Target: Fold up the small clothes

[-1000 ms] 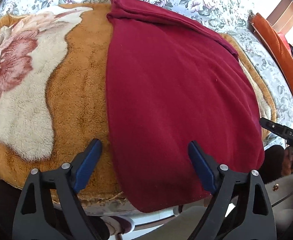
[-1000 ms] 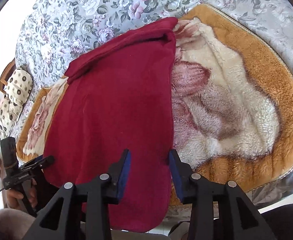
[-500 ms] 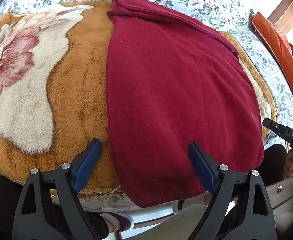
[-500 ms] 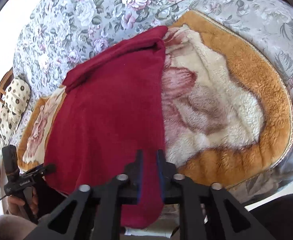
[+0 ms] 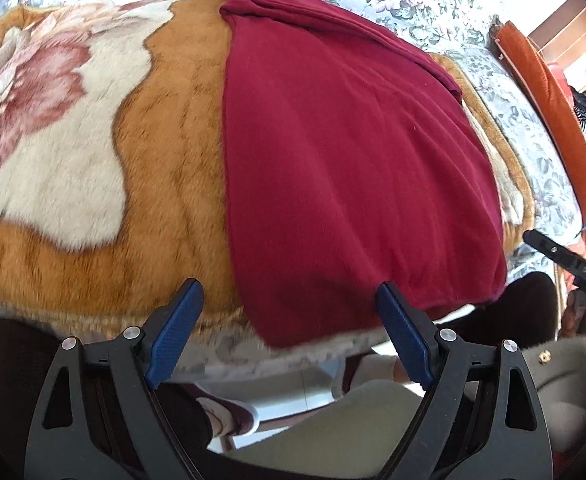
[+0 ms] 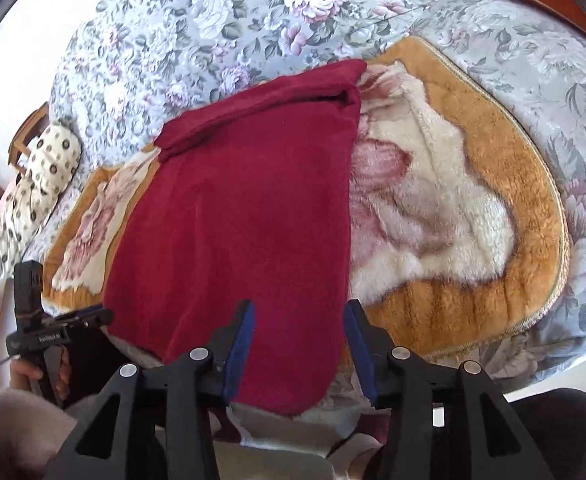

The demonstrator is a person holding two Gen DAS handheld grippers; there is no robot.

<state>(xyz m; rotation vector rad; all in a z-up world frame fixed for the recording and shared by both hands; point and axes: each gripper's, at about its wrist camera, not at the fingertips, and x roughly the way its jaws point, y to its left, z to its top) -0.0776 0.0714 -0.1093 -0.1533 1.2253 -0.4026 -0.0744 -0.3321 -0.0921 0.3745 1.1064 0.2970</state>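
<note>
the dark red garment (image 5: 345, 168) lies flat on the plush floral blanket (image 5: 165, 184), its near hem hanging just over the bed's edge. that overhang is the likely trouble: a pinch that catches only one layer, or blanket pile too, could drag the fold crooked or slide the cloth off. the left gripper (image 5: 289, 336) stands wide and empty above the near hem. the right gripper (image 6: 299, 350), nearly closed half a second ago, is opening, the hem showing between its jaws but not pinched.
</note>
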